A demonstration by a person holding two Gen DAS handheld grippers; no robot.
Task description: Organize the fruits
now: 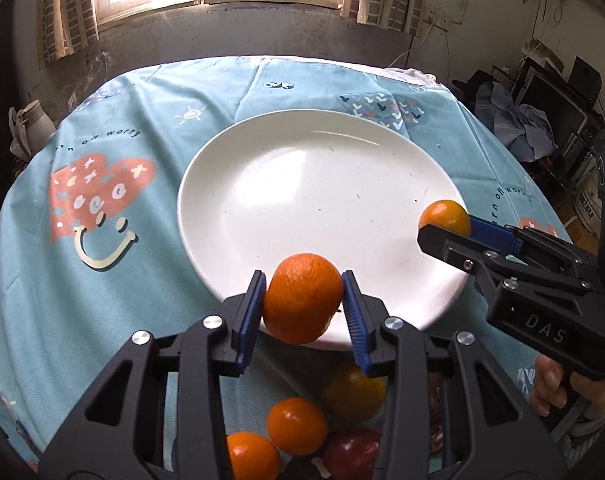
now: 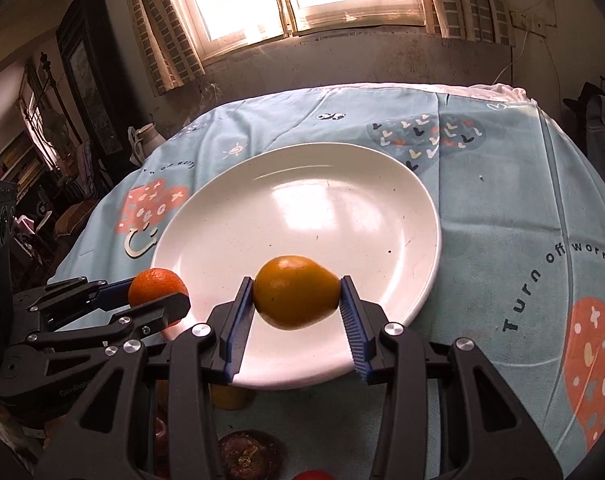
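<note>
A white plate [image 1: 302, 184] lies on the blue patterned tablecloth; it also shows in the right wrist view [image 2: 302, 208]. My left gripper [image 1: 304, 300] is shut on an orange [image 1: 302, 298] and holds it over the plate's near rim. It shows at the left of the right wrist view [image 2: 158, 296] with its orange [image 2: 156, 282]. My right gripper [image 2: 298, 294] is shut on a yellow-orange citrus fruit [image 2: 296, 290] above the plate's near edge. It shows at the right of the left wrist view [image 1: 446, 224] with its fruit [image 1: 444, 214].
Below my left gripper lie more fruits: two oranges [image 1: 296, 426], a darker citrus [image 1: 352, 392] and a red fruit [image 1: 352, 452]. A dark brown fruit [image 2: 248, 456] and a yellow one [image 2: 230, 398] lie near the table's front. A window is beyond the table.
</note>
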